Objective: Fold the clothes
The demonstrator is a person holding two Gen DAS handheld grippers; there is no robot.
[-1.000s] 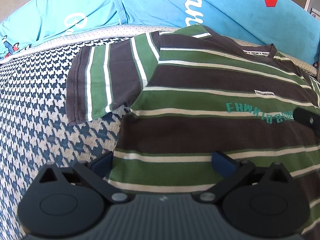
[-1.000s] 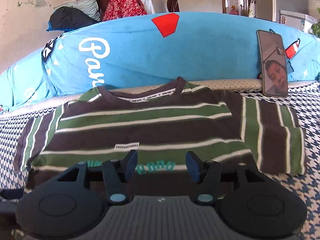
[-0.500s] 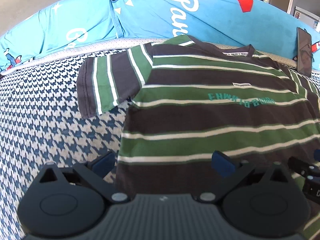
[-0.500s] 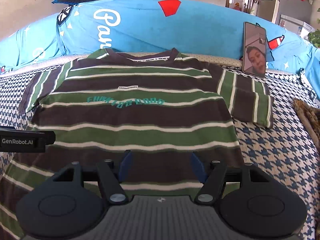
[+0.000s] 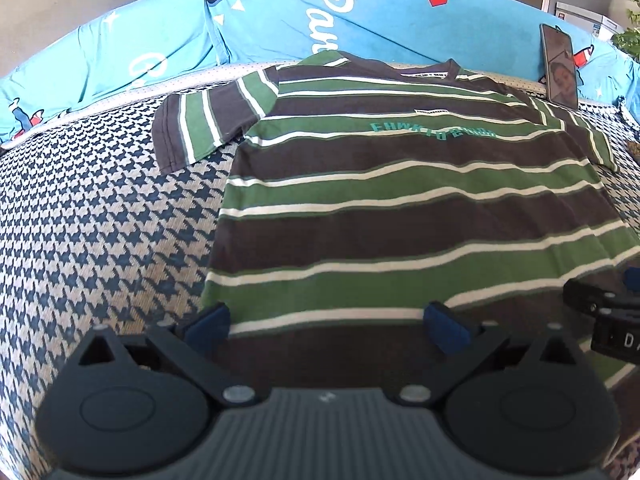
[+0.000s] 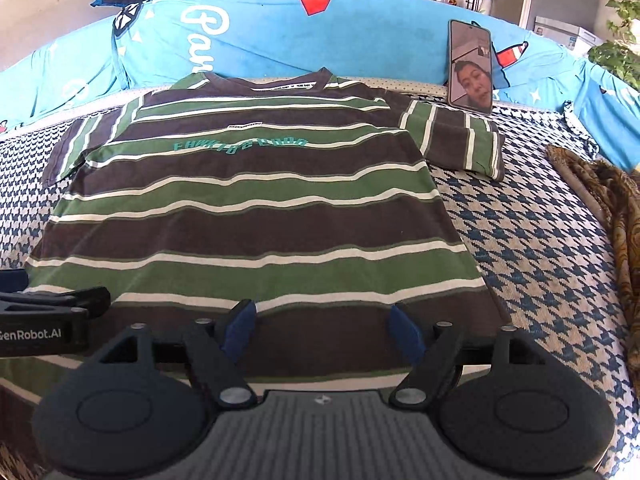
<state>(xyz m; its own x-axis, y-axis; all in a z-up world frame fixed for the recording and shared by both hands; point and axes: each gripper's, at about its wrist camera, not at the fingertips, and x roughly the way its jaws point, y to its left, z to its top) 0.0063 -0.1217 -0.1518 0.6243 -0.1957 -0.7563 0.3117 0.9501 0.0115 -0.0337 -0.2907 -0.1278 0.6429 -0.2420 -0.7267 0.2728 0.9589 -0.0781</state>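
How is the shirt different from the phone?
The shirt lies flat on the checked cover; the phone stands up against the blue cushion. The shirt is soft cloth with green, brown and white stripes; the phone is a hard dark slab with a lit screen. The shirt looks much bigger than the phone. Both rest on the same cover.

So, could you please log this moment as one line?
shirt: flat, unfolded | left claw: open at hem | right claw: opening, empty, at hem
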